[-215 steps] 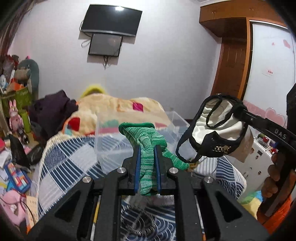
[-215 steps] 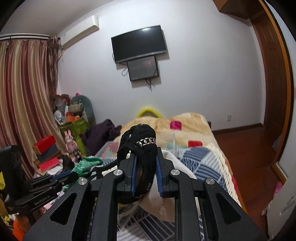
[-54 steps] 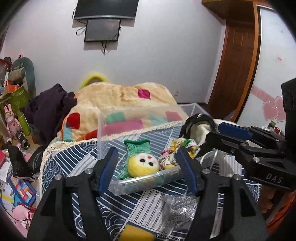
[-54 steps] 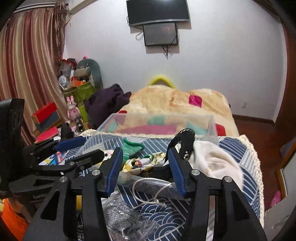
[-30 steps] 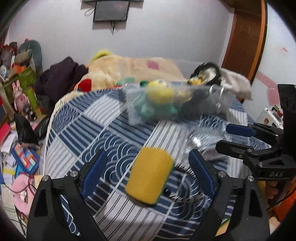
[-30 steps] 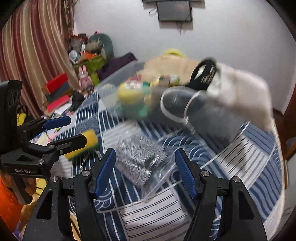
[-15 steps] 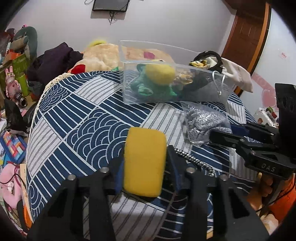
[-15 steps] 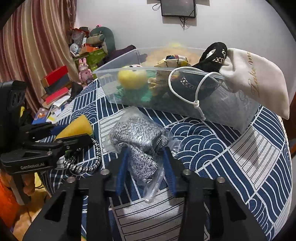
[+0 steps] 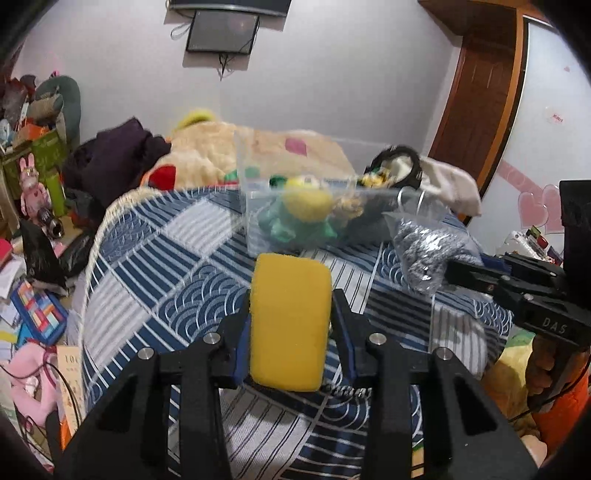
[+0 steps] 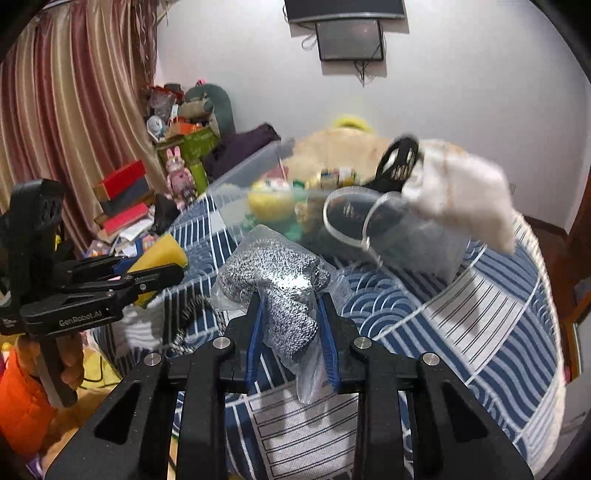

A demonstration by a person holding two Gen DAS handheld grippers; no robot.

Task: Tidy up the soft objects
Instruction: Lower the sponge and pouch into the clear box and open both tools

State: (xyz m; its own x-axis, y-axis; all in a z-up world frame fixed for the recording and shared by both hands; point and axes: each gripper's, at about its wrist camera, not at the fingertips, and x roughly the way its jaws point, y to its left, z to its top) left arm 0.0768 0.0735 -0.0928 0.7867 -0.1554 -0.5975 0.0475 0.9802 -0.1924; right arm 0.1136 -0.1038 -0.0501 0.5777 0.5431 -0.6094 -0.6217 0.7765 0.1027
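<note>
Lower centre of each view: left gripper point(image 9: 291, 325) clamps yellow sponge point(image 9: 290, 325), right gripper point(image 10: 290, 332) pinches bagged grey knit point(image 10: 275, 284); both probably lifted, headed for clear bin point(image 9: 258, 221) mid-frame.

Ahead of the tongs a white wall point(image 9: 332, 74) is carrying a mounted television point(image 10: 347, 11), striped curtains point(image 10: 74, 110) are hanging left, and a wooden door point(image 9: 476, 110) is standing right.

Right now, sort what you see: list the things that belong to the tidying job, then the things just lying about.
Job:
sponge, shut in the left tool
bagged knit, shut in the right tool
clear bin holding the plush
drawstring pouch

Lying about:
purple clothes
pink rabbit
books
striped cord
</note>
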